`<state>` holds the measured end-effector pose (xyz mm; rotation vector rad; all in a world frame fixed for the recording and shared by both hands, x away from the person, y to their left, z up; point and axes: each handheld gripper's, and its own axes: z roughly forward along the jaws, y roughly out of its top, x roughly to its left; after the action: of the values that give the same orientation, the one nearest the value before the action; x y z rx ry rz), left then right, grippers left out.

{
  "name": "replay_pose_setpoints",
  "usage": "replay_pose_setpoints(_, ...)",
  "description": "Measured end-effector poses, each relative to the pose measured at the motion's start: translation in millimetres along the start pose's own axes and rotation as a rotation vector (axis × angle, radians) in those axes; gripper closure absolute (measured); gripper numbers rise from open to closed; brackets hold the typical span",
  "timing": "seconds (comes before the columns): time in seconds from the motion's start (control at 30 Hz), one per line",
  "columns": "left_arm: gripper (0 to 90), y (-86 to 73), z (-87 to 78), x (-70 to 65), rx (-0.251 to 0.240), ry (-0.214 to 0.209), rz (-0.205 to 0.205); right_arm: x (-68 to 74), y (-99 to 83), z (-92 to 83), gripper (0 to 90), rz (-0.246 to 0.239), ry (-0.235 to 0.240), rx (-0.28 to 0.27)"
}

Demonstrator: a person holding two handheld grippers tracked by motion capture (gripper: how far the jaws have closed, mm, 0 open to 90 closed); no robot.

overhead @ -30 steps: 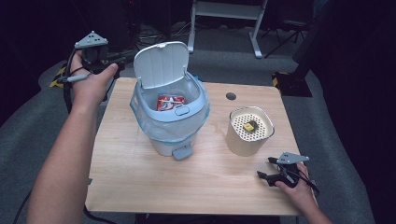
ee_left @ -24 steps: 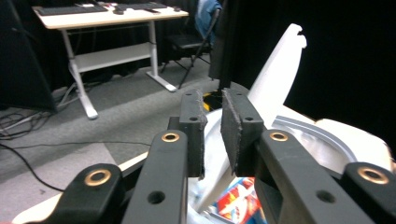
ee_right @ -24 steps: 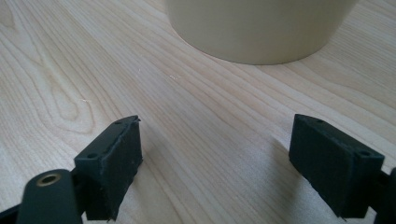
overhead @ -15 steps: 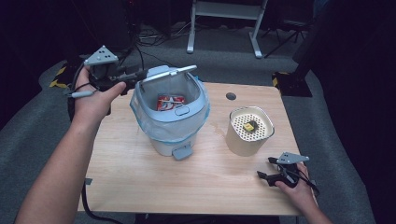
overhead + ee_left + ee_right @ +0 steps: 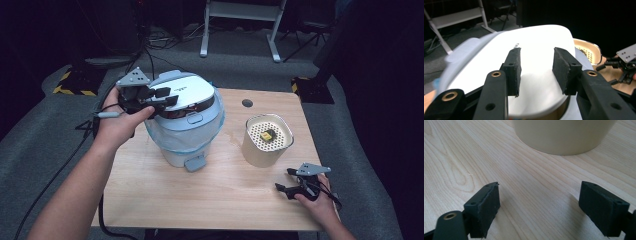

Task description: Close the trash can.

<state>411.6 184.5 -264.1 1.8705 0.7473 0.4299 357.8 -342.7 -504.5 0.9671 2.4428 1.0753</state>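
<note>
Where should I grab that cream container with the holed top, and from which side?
Grip the cream container across its smooth side walls, low on the body, coming from the near right where the right gripper rests open. The walls look plain and rounded; the holed top carries a small yellow piece.

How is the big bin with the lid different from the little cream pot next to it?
The blue-white bin is bigger and taller than the cream pot. The bin has a smooth white lid almost shut, with the left tongs over it; the pot's top is flat with little holes and a small yellow piece on it. The bin has a plastic bag liner and a foot pedal; the pot has neither. Both stand upright on the wooden table.
</note>
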Motion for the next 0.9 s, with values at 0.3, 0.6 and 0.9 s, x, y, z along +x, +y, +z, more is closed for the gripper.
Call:
replay_pose_setpoints(0.3,52.0,-0.4,23.1,-17.4,0.072,-0.010,0.057,-0.2,0.2,0.3,17.2,-0.001,0.001,0.000)
replay_pose_setpoints(0.6,54.5,-0.3,31.0,-18.8,0.070,0.018,0.059,-0.2,0.2,0.3,17.2,-0.001,0.000,0.000)
replay_pose_setpoints(0.9,69.5,4.7,32.5,-19.3,0.101,0.006,0.080,-0.1,0.2,0.3,17.2,-0.001,0.001,0.000)
